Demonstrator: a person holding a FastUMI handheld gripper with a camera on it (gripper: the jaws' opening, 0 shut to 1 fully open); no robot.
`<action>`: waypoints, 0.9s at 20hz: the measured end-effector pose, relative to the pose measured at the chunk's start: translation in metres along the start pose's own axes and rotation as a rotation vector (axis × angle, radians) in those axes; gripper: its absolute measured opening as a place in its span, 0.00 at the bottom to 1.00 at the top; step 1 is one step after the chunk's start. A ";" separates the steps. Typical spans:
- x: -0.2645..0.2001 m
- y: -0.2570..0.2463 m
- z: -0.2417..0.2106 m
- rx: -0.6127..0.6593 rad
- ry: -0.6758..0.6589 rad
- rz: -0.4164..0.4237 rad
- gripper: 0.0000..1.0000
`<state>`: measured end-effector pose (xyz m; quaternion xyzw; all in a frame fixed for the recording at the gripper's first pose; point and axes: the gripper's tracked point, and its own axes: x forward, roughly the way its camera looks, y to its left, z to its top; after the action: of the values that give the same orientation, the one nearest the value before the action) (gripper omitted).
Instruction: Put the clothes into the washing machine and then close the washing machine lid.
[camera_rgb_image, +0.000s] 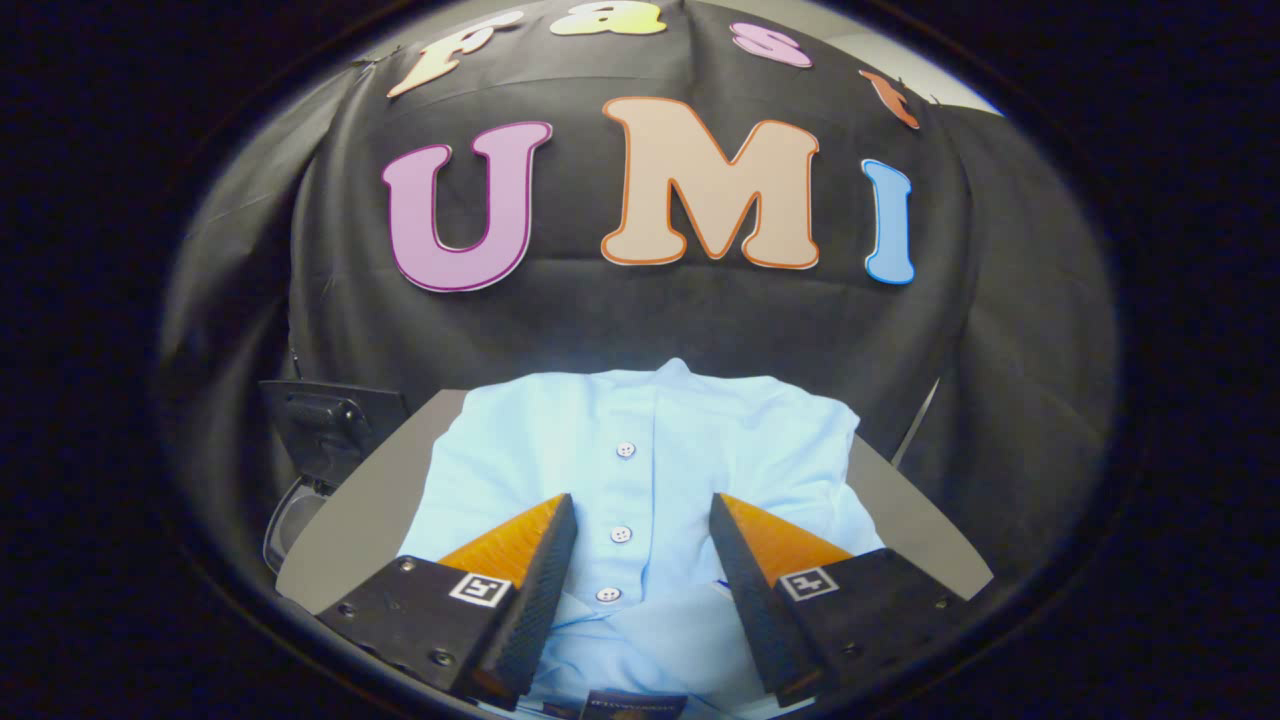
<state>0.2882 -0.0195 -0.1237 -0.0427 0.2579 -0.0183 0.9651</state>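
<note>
My fingers (640, 520) stand open over the folded pale-blue buttoned cotton shirt (650, 450), which lies flat on the grey counter (365, 500). If I pinch only the top layer along the placket, the shirt may unfold and drag as I lift.

- Black cloth wall (640, 320) hangs behind, creased.
- Grey table (370, 520) stands before it.
- Pale wall strip (900, 60) shows above the cloth.
</note>
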 end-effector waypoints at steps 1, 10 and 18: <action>0.000 -0.001 -0.002 -0.002 0.008 -0.010 0.78; -0.002 -0.001 -0.002 -0.004 -0.013 -0.047 0.04; -0.002 -0.001 -0.001 0.066 -0.067 -0.028 0.03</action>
<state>0.2865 -0.0202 -0.1233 -0.0148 0.2242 -0.0388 0.9737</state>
